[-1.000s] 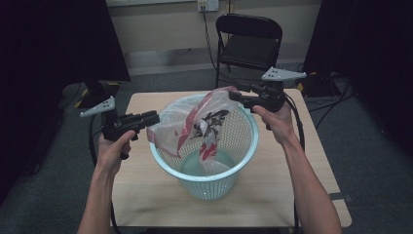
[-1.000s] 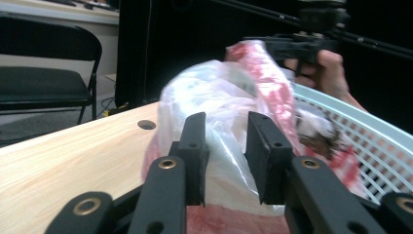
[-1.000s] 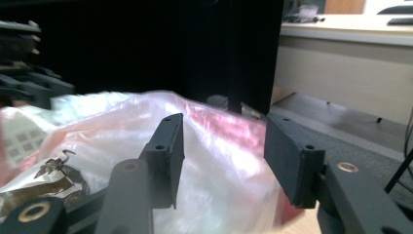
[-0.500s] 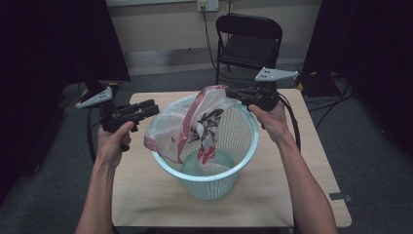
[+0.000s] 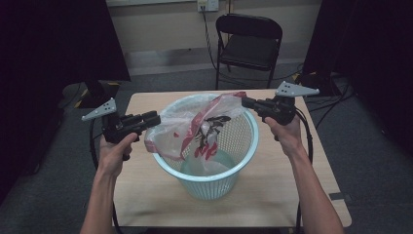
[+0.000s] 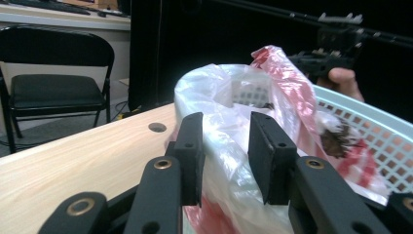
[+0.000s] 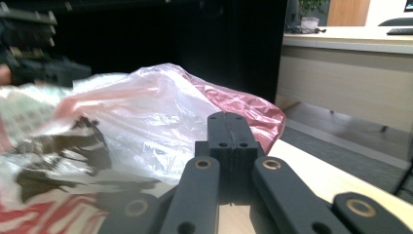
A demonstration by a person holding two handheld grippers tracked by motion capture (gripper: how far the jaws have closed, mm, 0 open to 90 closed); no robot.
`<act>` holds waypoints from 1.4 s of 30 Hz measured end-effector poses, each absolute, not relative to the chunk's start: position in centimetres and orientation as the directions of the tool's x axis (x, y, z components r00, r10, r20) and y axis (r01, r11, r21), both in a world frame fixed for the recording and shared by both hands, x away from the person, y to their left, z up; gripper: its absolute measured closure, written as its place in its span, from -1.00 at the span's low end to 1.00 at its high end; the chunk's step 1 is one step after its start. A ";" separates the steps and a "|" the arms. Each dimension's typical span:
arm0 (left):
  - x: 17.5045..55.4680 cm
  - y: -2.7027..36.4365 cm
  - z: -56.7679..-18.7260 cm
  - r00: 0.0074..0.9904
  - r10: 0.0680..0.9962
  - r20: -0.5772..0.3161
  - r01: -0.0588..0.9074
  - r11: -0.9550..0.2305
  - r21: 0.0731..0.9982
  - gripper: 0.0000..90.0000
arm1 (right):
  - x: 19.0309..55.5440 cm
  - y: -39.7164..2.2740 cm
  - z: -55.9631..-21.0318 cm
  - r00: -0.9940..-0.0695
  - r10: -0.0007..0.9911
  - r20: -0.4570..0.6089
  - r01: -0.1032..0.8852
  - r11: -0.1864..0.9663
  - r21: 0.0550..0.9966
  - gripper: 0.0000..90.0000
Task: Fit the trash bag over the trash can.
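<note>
A: Where is the plastic bag (image 5: pixel 195 129) lying at this moment?

B: It is draping over the rim of the pale blue mesh basket (image 5: pixel 243 146), which is standing at the middle of the wooden table (image 5: pixel 282 195). The bag is clear with red and black print. It is covering the left and far parts of the rim, and its lower part is hanging down inside the basket.

A: How is the left hand-held gripper (image 5: pixel 152 118) standing?

B: It is sitting at the left side of the basket, level with the rim. In the left gripper view its jaws are parted, with a fold of the bag bulging up between them. The jaws have just been closing, but whether the pads (image 6: pixel 192 146) are pressing on the film cannot be told.

A: And the right hand-held gripper (image 5: pixel 246 102)?

B: It is sitting at the far right of the rim, touching the red edge of the bag. In the right gripper view its jaws are standing fully together. The red edge of the bag is lying directly behind the tips; whether any film is being pinched between them cannot be told.

A: What is standing beyond the table?

B: A black folding chair (image 5: pixel 249 46) is standing on the far side, near the wall.
</note>
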State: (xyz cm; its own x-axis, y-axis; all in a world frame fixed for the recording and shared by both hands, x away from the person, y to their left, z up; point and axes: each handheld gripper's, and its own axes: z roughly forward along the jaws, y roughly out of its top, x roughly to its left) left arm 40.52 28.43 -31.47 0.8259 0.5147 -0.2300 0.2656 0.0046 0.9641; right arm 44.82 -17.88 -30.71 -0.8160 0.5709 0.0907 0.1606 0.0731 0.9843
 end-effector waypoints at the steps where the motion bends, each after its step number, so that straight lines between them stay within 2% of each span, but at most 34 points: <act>1: 40.3 28.6 -31.6 0.831 0.506 -0.233 0.263 0.012 0.965 0.49 | 44.8 -18.2 -30.9 -0.816 0.568 0.107 0.166 0.052 0.985 1.00; 12: 38.2 29.8 -32.2 0.847 0.448 -0.284 0.287 0.064 0.956 0.48 | 45.6 -18.2 -33.4 -0.794 0.599 0.103 0.205 0.105 0.973 1.00; 16: 37.9 30.0 -31.8 0.858 0.440 -0.264 0.276 0.037 0.960 0.46 | 45.8 -17.7 -33.9 -0.797 0.593 0.113 0.214 0.102 0.972 1.00; 19: 38.9 30.0 -31.0 0.846 0.461 -0.267 0.273 0.054 0.960 0.25 | 46.1 -17.6 -33.6 -0.797 0.595 0.101 0.209 0.114 0.971 1.00; 24: 42.3 28.9 -29.8 0.812 0.520 -0.265 0.291 0.033 0.956 0.14 | 46.9 -17.7 -32.9 -0.794 0.598 0.114 0.211 0.095 0.973 0.99; 26: 43.6 28.1 -30.1 0.812 0.504 -0.293 0.310 0.053 0.949 0.22 | 47.3 -17.7 -32.7 -0.790 0.601 0.117 0.211 0.088 0.974 0.90; 29: 44.0 27.1 -30.8 0.810 0.523 -0.268 0.319 -0.008 0.948 0.41 | 47.3 -17.8 -32.1 -0.778 0.617 0.120 0.214 0.081 0.973 0.53; 31: 44.0 27.2 -31.3 0.809 0.513 -0.288 0.328 0.012 0.944 0.47 | 47.2 -18.0 -31.6 -0.771 0.624 0.125 0.217 0.073 0.973 0.34; 33: 43.5 27.4 -31.5 0.813 0.506 -0.287 0.319 0.025 0.947 0.56 | 47.0 -18.1 -30.9 -0.762 0.637 0.118 0.212 0.073 0.975 0.24; 42: 40.2 28.8 -31.0 0.822 0.508 -0.257 0.299 -0.001 0.954 0.53 | 46.7 -15.6 -28.0 -0.798 0.594 0.104 0.184 0.075 0.980 0.03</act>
